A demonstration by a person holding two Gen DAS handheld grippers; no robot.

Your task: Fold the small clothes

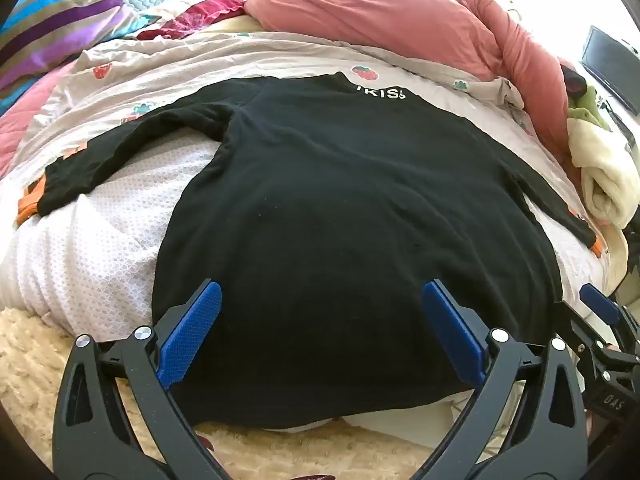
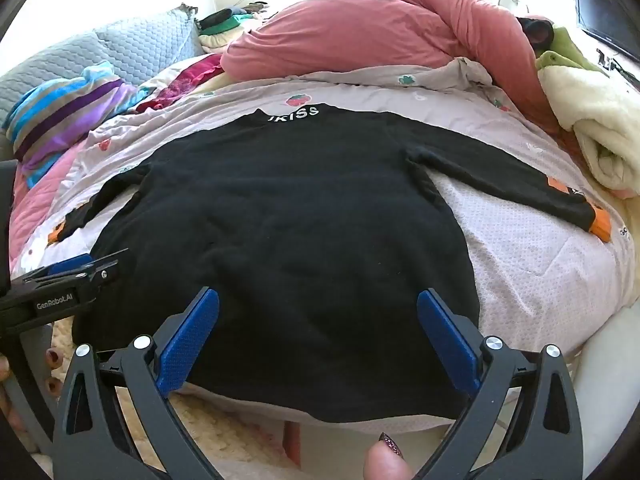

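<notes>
A black long-sleeved top (image 1: 340, 208) lies flat on the bed, collar with white lettering at the far end, hem hanging over the near edge. Both sleeves are spread out; the cuffs are orange (image 1: 28, 206) (image 2: 600, 222). My left gripper (image 1: 320, 300) is open and empty, hovering over the hem. My right gripper (image 2: 318, 308) is open and empty, also over the hem (image 2: 320, 400). The right gripper shows at the right edge of the left wrist view (image 1: 600, 320); the left gripper shows at the left edge of the right wrist view (image 2: 76, 270).
The bed has a pale strawberry-print cover (image 1: 240, 64) and a white textured sheet (image 2: 540, 264). A pink duvet (image 1: 380, 12), striped cloth (image 1: 52, 28) and cream blanket (image 2: 600, 128) lie around. A cream fluffy rug (image 1: 32, 360) is on the floor.
</notes>
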